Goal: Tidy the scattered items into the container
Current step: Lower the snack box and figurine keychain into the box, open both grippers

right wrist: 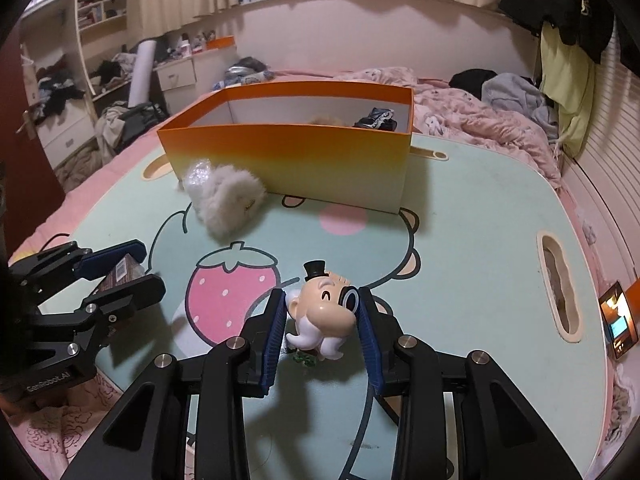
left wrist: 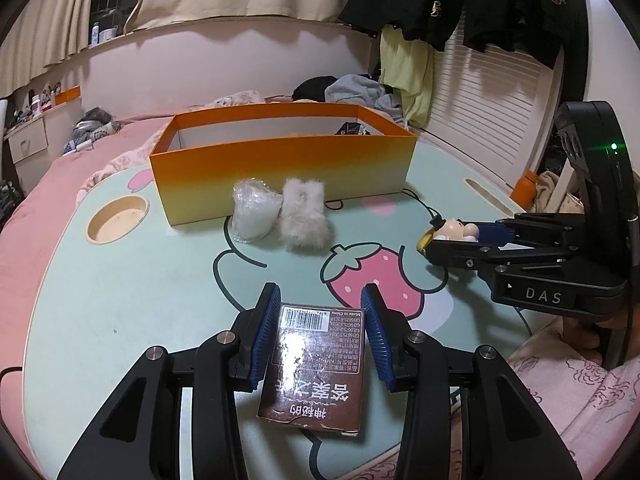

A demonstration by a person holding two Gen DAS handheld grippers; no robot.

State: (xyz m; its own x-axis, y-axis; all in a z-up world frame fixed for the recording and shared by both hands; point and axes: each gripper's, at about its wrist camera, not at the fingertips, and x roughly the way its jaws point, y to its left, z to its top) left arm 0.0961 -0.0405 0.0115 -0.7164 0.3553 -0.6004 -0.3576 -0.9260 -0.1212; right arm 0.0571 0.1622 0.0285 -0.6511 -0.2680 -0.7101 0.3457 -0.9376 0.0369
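My left claw pinches the brown glossy card box across its width; my right claw squeezes the cream moustached figurine head. Both look set for lifting into the orange cardboard container, by my judgement.

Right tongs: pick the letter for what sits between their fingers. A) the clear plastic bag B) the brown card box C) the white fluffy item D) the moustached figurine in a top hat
D: the right tongs have their blue pads on both sides of the figurine; the brown card box lies between the left tongs.
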